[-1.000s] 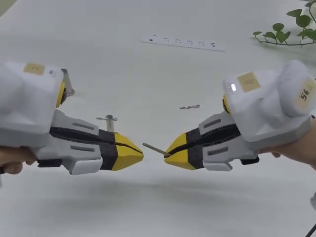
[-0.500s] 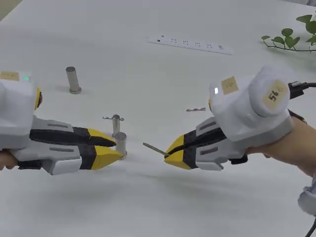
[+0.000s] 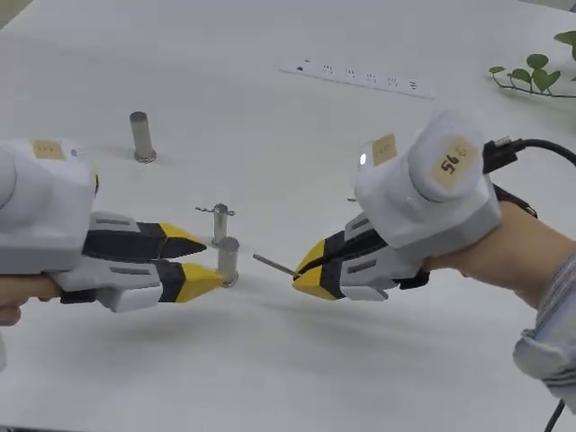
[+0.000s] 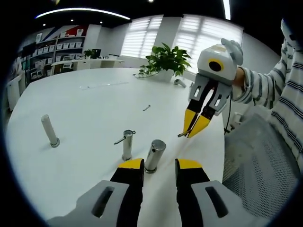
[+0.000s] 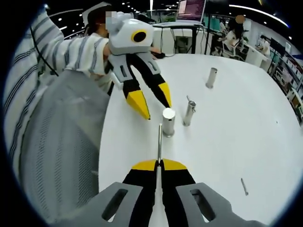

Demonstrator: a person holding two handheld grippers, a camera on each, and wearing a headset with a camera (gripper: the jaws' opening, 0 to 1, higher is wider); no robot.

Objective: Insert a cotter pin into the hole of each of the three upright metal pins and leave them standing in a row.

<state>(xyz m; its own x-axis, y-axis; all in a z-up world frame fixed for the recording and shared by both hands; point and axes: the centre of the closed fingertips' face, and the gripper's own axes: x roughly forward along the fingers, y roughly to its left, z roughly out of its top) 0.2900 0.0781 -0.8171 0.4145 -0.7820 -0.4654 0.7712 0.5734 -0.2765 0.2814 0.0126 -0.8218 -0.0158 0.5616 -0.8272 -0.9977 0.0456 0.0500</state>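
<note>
Three upright metal pins stand on the white table. The nearest pin (image 3: 228, 259) (image 4: 154, 155) (image 5: 168, 122) sits between the jaws of my open left gripper (image 3: 209, 259) (image 4: 158, 165) (image 5: 156, 108), which stand apart on either side of it. Just behind it, a second pin (image 3: 220, 223) (image 4: 127, 144) (image 5: 189, 112) has a cotter pin through its top. The third pin (image 3: 139, 137) (image 4: 49, 131) (image 5: 211, 77) stands apart at the far left. My right gripper (image 3: 304, 272) (image 4: 195, 127) (image 5: 159, 163) is shut on a cotter pin (image 3: 274, 265) (image 5: 159, 141), whose tip points at the nearest pin a short way off.
A loose cotter pin (image 4: 147, 108) (image 5: 244, 186) lies on the table (image 3: 270, 360) beyond the right gripper. A white power strip (image 3: 364, 76) lies at the back, and a plant (image 3: 540, 72) stands at the back right. A person's striped sleeve (image 4: 284, 94) is at the right.
My left gripper has opened and drawn left, so its jaws now stand on either side of the nearest pin. The right gripper still holds the cotter pin, aimed at that pin.
</note>
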